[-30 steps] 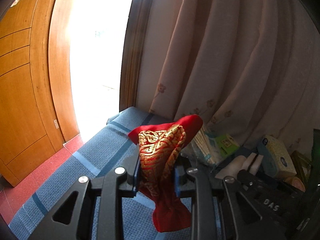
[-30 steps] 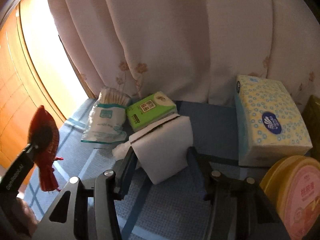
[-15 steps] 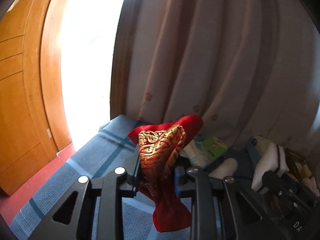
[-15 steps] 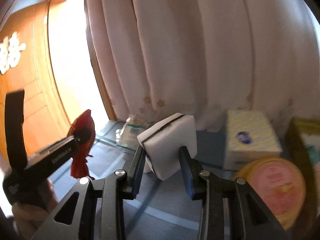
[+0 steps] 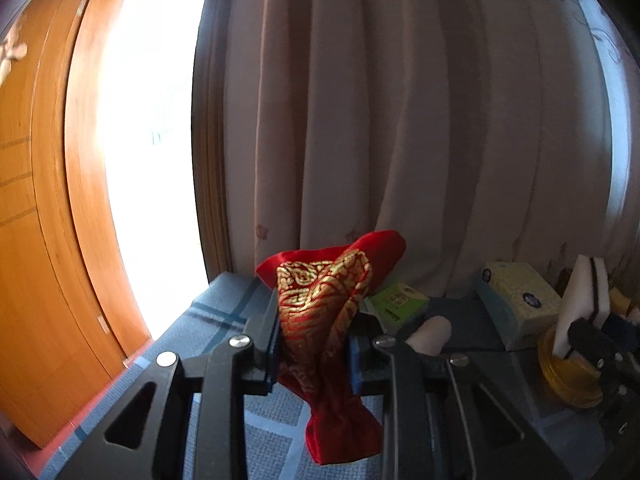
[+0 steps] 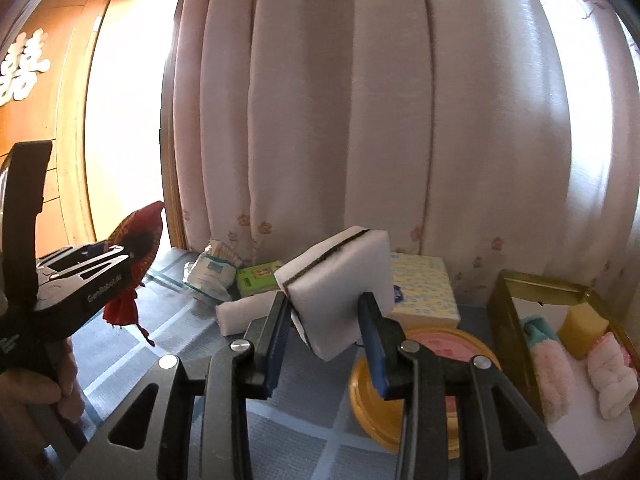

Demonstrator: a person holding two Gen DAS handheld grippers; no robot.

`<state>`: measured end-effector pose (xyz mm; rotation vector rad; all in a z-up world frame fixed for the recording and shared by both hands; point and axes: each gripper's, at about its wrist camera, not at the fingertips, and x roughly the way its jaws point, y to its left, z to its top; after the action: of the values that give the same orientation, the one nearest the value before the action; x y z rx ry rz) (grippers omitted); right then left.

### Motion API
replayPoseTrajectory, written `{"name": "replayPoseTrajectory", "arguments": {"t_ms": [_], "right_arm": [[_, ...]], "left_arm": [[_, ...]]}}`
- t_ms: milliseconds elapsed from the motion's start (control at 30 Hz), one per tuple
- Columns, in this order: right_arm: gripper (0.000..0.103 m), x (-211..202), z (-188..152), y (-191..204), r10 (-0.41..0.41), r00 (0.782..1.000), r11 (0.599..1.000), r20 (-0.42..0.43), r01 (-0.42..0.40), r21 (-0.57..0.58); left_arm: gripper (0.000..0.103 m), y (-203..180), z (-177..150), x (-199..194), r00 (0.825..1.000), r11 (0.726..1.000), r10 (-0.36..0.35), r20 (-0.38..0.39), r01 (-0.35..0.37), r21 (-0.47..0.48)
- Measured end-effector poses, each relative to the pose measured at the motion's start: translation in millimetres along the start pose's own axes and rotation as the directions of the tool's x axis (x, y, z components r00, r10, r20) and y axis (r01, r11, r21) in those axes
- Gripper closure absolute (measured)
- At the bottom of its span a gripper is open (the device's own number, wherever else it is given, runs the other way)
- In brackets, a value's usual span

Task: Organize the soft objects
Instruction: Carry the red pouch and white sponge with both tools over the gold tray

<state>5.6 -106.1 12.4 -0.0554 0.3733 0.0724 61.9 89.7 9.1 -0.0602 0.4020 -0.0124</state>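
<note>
My left gripper is shut on a red and gold fabric pouch and holds it above the blue checked tablecloth. The pouch also shows at the left of the right wrist view. My right gripper is shut on a white sponge block with a dark seam, lifted over the table; the sponge shows at the right of the left wrist view. A gold-framed box at the right holds pink and teal rolled cloths and a yellow sponge.
On the table by the curtain lie a cotton swab bag, a green tissue pack, a white sponge, a blue-dotted tissue pack and a round yellow tin with a pink lid. A wooden door stands left.
My right gripper has lifted the white sponge block off the table and swung right, bringing the gold box into view. My left gripper has risen a little with the pouch.
</note>
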Motion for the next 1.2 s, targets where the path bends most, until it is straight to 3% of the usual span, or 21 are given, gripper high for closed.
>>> {"name": "replayPoseTrajectory", "arguments": {"t_ms": [100, 467, 1200], "right_arm": [[0.066, 0, -1, -5, -0.022, 1.000, 1.000, 0.004, 0.022, 0.008], [0.066, -18, -8, -26, -0.069, 0.998, 0.997, 0.008, 0.069, 0.037], [0.066, -57, -25, -115, -0.235, 0.972, 0.967, -0.027, 0.237, 0.094]], "left_arm": [[0.079, -8, 0, -5, 1.000, 0.999, 0.013, 0.026, -0.014, 0.033], [0.079, -31, -6, -16, 1.000, 1.000, -0.009, 0.010, 0.009, 0.022], [0.079, -122, -23, -46, 0.988, 0.985, -0.153, -0.014, 0.154, 0.080]]}}
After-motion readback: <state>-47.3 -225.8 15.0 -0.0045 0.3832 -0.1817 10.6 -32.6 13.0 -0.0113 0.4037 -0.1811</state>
